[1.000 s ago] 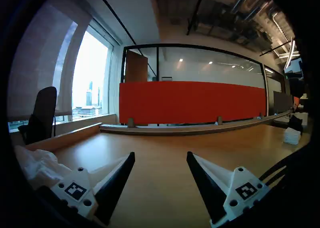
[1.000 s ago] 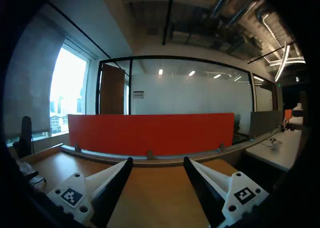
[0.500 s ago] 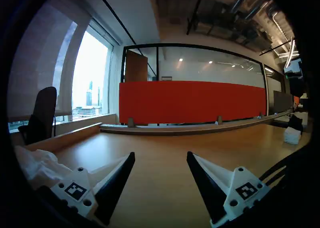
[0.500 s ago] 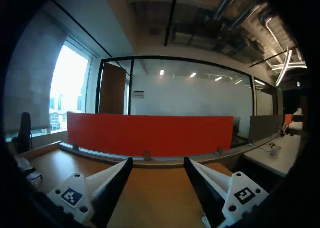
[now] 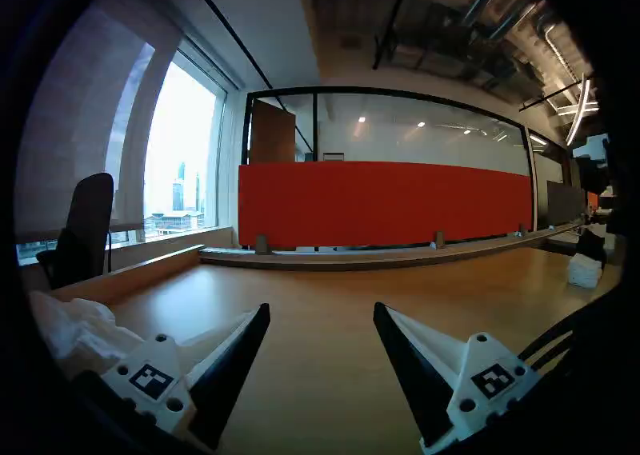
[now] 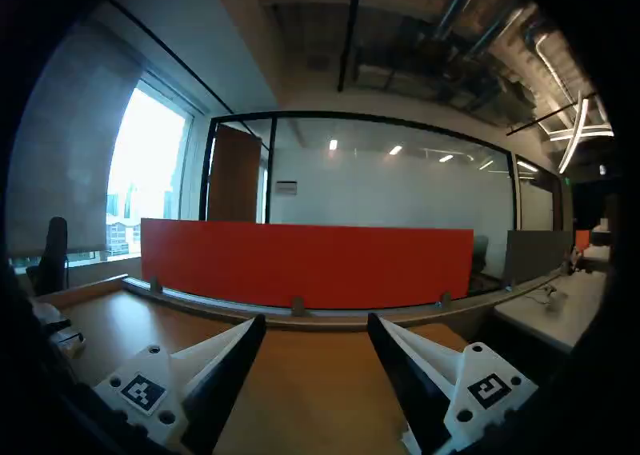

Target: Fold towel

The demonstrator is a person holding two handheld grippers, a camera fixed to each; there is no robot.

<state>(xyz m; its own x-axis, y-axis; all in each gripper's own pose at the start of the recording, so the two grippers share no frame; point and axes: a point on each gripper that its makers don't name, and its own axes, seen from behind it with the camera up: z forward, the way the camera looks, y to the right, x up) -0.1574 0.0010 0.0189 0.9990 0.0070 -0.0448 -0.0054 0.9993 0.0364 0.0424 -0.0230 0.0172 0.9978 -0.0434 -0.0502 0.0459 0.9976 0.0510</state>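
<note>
A crumpled white towel [image 5: 76,331] lies on the wooden table [image 5: 336,295] at the lower left of the left gripper view, just left of and behind my left finger. My left gripper [image 5: 320,307] hovers low over the bare table, open, with nothing between its fingers. My right gripper [image 6: 316,319] is also open and empty, above the table's [image 6: 312,375] far part and pointing at the orange divider [image 6: 304,263]. A bit of white cloth and something dark [image 6: 60,335] show at the left edge of the right gripper view, too small to make out.
The orange divider panel [image 5: 384,203] runs along the table's far edge, with a glass wall behind it. A black office chair [image 5: 80,231] stands by the window on the left. A small white and black object [image 5: 584,267] sits at the table's right end. A white desk [image 6: 560,311] adjoins on the right.
The right gripper's view has shifted slightly, with the divider sliding a little right and down. The left gripper and the towel have stayed put. Both grippers remain open.
</note>
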